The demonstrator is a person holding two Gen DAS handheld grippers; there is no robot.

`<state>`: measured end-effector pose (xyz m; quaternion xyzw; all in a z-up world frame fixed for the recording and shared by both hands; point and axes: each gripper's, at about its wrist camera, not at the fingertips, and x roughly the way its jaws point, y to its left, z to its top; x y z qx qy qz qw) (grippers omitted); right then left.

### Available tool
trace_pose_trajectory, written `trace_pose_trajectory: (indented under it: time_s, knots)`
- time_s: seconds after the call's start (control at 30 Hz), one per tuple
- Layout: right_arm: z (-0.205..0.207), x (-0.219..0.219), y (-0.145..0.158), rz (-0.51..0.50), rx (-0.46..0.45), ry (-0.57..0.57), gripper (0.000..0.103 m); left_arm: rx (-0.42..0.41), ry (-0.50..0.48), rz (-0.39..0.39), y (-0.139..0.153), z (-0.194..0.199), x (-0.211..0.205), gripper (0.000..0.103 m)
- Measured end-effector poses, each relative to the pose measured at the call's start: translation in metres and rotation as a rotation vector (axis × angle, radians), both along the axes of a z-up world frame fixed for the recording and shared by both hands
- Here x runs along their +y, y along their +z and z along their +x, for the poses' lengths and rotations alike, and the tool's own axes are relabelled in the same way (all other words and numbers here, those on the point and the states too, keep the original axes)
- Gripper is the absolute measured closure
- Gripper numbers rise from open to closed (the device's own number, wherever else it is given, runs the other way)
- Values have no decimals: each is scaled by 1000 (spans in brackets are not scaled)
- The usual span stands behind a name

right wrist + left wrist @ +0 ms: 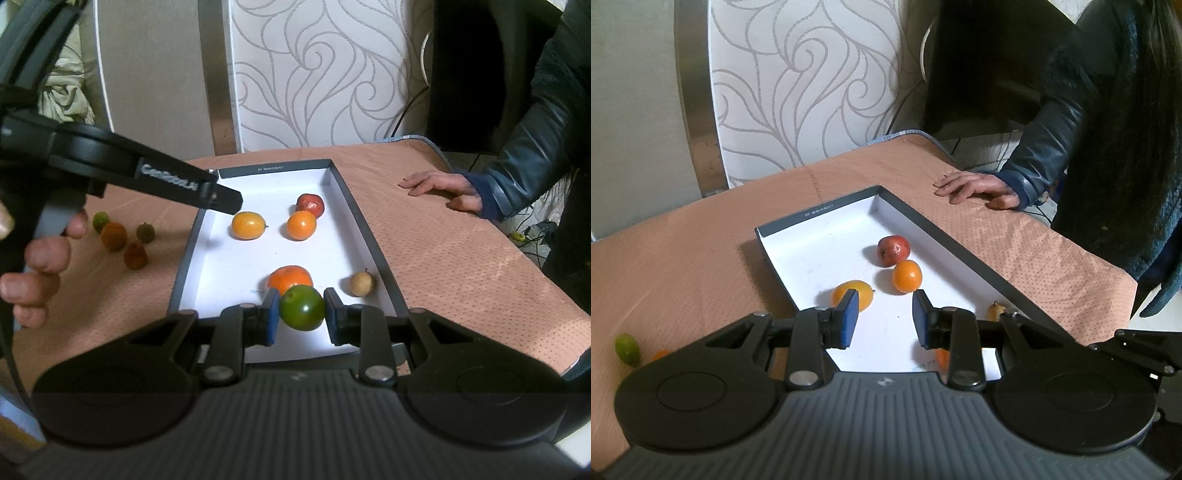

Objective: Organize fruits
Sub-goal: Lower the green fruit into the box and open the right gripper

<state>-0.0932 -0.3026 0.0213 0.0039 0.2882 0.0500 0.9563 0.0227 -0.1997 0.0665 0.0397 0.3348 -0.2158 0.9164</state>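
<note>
Salmon-pink dotted cloth covers the desk [461, 258], and on it, at the far left in the right wrist view, lies a loose cluster of small fruits: a lime-green fruit [100, 220], a fuzzy brown-orange fruit [114, 236], a dull greenish one [145, 233] and another brownish one [135, 255], all outside the tray. The person's hand [37, 266] gripping the left tongs [884, 317] hangs above that side, and the tool's black arm reaches over the tray's near-left corner, hiding part of its rim. The left tongs are open with nothing between the blue pads, hovering over the white floor of the tray.

The dark-rimmed tray [373, 236] sits in the middle of the desk. Inside it, left to right, are a yellow-orange oval fruit [248, 225], an orange fruit [301, 225] with a red fruit [310, 205] touching it just behind, then nearer the camera a tangerine [286, 277] and a pale tan round fruit [362, 283] beside the right wall.

The right tongs [301, 312] are closed on a green tomato [302, 307], held over the near end of the tray; it overlaps the tangerine and blocks its near edge from sight.

To the right, another person's hand [441, 186] rests flat on the cloth, well apart from the tray, with a dark leather sleeve [528, 147] behind it.
</note>
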Motion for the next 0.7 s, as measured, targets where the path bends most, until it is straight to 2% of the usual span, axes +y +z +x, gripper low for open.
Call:
trace_pose_trajectory:
  time_s: [0.7]
  knots:
    - [19,-15,-11,-24,27,45,74,18,102,-19,-7,-30,15,66]
